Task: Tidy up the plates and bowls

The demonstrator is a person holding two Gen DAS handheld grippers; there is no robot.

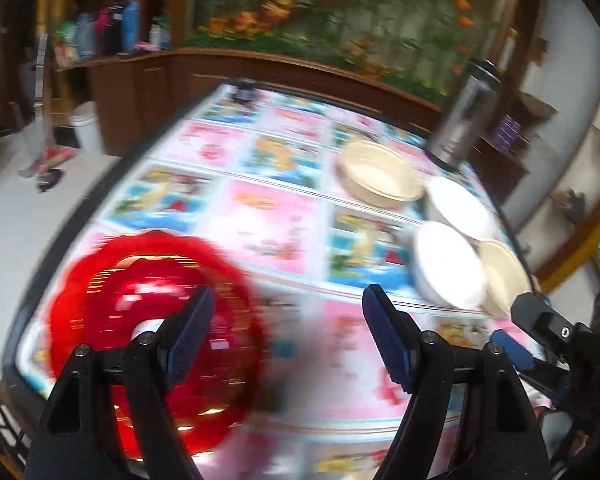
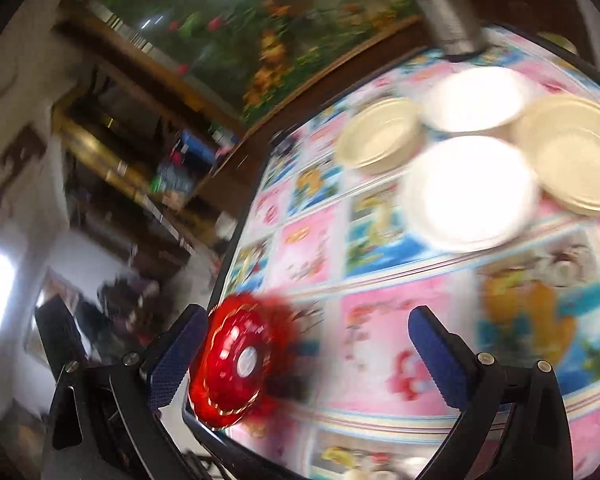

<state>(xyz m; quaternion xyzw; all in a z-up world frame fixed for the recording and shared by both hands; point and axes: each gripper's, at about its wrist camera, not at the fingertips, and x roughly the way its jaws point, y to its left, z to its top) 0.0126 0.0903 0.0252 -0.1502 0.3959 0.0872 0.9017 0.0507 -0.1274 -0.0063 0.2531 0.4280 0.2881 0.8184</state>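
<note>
Left wrist view. The left gripper (image 1: 288,332) hangs above the cartoon-print tablecloth (image 1: 268,224) with its fingers spread and nothing between them. A red scalloped plate (image 1: 112,292) lies on the cloth under the left finger, near the table's corner. Toward the far right edge sit two cream bowls (image 1: 380,174) and two white bowls (image 1: 448,264), set close together, with a steel flask (image 1: 462,116) behind them. Part of the right gripper (image 1: 540,320) shows at the right margin.

Right wrist view. The right gripper (image 2: 306,348) is likewise spread wide and empty; the red scalloped plate (image 2: 232,364) lies just beside its left finger at the table's edge. The white bowls (image 2: 470,192) and cream bowls (image 2: 576,156) are grouped well apart from it. Both views are blurred.

Judged step: between grasps, with nothing carried. Like bowls are not yet nested; the next move calls for reaching to the bowl group and closing on one rim.
</note>
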